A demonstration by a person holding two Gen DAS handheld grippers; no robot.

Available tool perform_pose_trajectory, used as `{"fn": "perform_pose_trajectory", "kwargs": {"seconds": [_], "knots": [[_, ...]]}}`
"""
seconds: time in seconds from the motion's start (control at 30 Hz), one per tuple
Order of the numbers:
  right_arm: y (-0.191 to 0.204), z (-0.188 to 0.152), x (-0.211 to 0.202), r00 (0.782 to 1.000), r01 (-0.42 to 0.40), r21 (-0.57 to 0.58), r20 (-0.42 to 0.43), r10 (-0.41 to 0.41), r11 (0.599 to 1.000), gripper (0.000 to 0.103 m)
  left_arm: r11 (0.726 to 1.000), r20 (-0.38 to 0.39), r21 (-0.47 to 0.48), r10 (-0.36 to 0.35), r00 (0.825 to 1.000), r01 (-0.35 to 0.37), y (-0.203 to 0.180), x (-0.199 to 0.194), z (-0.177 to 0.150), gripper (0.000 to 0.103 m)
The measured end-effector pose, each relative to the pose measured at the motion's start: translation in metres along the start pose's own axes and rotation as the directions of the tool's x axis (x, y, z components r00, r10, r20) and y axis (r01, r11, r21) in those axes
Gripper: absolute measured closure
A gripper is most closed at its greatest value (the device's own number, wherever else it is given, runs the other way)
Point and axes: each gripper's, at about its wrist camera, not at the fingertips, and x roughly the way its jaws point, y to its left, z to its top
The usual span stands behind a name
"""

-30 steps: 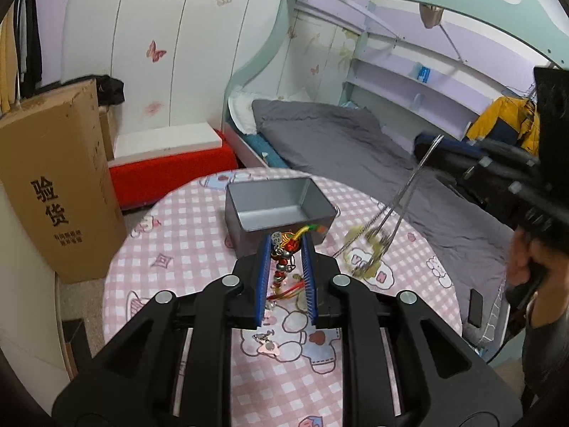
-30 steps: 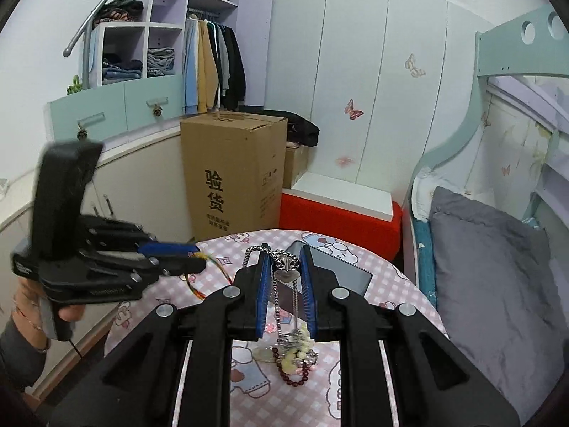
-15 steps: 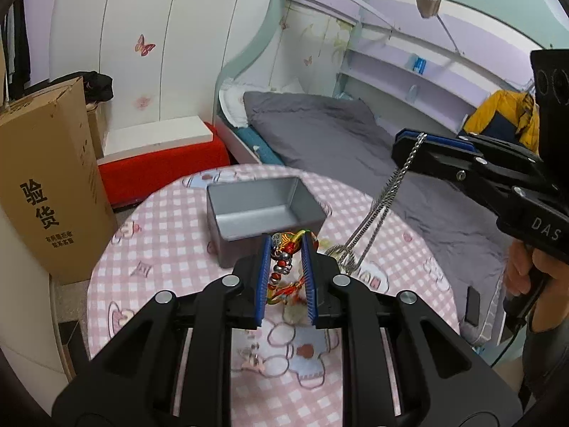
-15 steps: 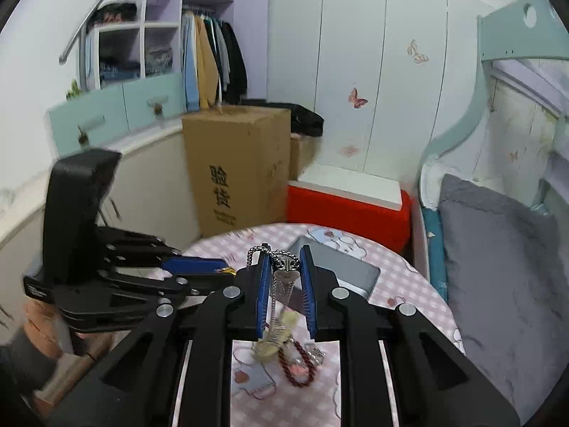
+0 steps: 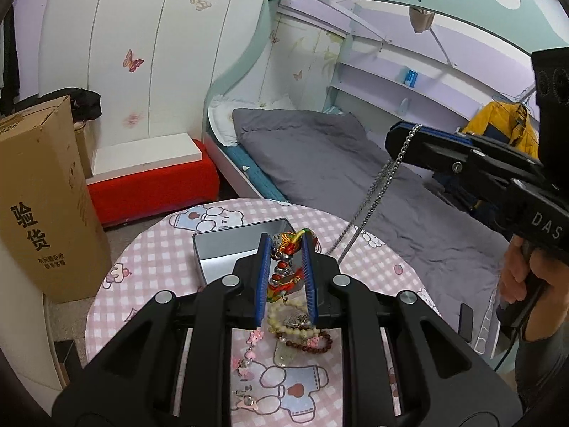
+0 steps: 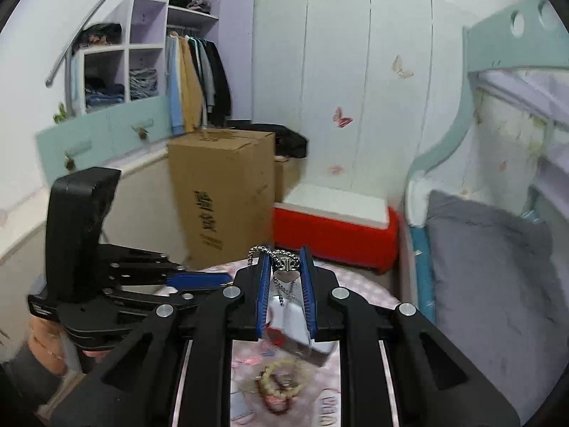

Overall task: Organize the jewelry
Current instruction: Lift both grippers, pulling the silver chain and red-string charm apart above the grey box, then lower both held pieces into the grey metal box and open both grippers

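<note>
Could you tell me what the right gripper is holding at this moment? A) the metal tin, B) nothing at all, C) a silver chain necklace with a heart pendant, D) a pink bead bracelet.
C: the right gripper is shut on the silver chain necklace, whose heart pendant hangs between its blue fingers.

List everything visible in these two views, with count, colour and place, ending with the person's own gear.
metal tin: one, silver, open, far side of table
table: one, round, pink check cloth
beaded bracelets: a cream one and a dark brown one at least, heaped on table
pink charm strand: one, on table
cardboard box: one, brown, on floor
bed: one, grey cover
red bench: one, white top
left gripper: shut on multicolour beaded cord
right gripper: shut on silver chain
</note>
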Motion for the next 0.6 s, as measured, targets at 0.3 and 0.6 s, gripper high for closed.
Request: {"fn": "perform_pose_trajectory", "kwargs": {"seconds": [0.3,0.6], "knots": [[-0.004,0.026,0.003,0.999,0.021,-0.027,0.031,-0.020,0.999,0.089,1.000,0.011,0.001,0.015,1.000,-0.015,0.002,0.008,0.015,0.085],[-0.020,0.075,0.003,0.993,0.066,-0.024,0.098,-0.064,0.997,0.089,1.000,0.055,-0.009,0.024,0.998,-0.024,0.008,0.011,0.046,0.085]]}}
